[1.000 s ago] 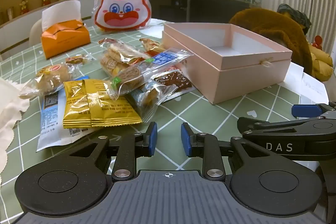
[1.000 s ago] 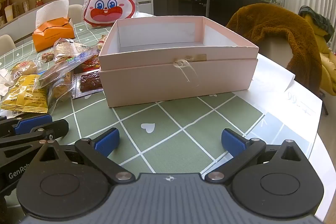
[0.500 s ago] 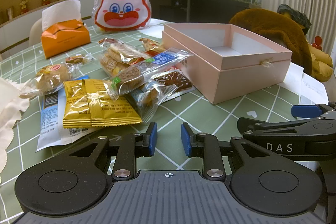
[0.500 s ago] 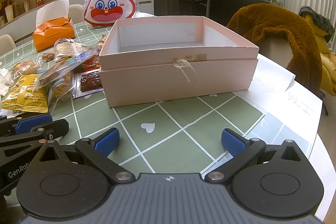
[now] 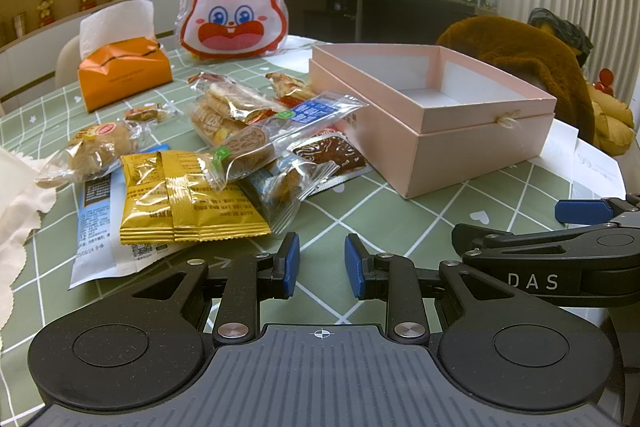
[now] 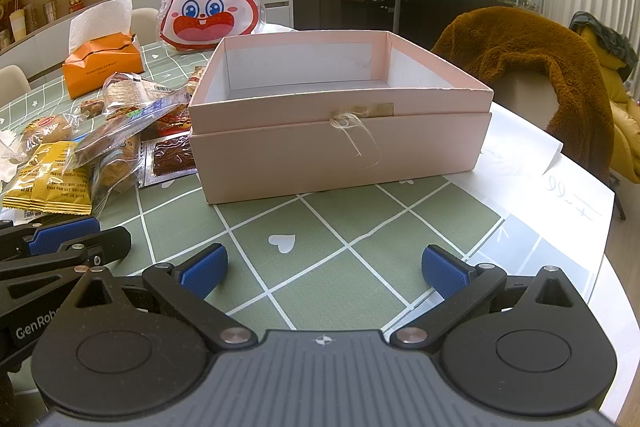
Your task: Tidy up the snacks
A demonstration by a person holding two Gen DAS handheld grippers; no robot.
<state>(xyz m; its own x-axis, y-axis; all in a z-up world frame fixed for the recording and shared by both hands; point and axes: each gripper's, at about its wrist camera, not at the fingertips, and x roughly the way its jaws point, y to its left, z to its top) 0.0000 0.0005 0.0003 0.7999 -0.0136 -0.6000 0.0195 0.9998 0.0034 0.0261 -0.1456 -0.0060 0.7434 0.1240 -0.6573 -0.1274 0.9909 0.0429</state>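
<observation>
A pile of wrapped snacks lies left of an open, empty pink box [image 5: 460, 131]: yellow packets [image 5: 188, 203], a clear-wrapped round biscuit pack [image 5: 276, 135], a brown flat sachet [image 5: 328, 157] and a bun [image 5: 100, 147]. My left gripper [image 5: 322, 265] is empty, its jaws a narrow gap apart, low over the cloth just in front of the pile. My right gripper [image 6: 324, 267] is wide open and empty, in front of the box [image 6: 340, 143]. The snack pile also shows in the right wrist view [image 6: 100, 155].
An orange tissue box [image 5: 124, 75] and a rabbit-face bag [image 5: 234, 15] stand behind the snacks. A brown furry coat [image 6: 532, 67] hangs over a chair at right. White paper [image 6: 560, 183] lies at the table's right edge. A white napkin [image 5: 16, 195] is at far left.
</observation>
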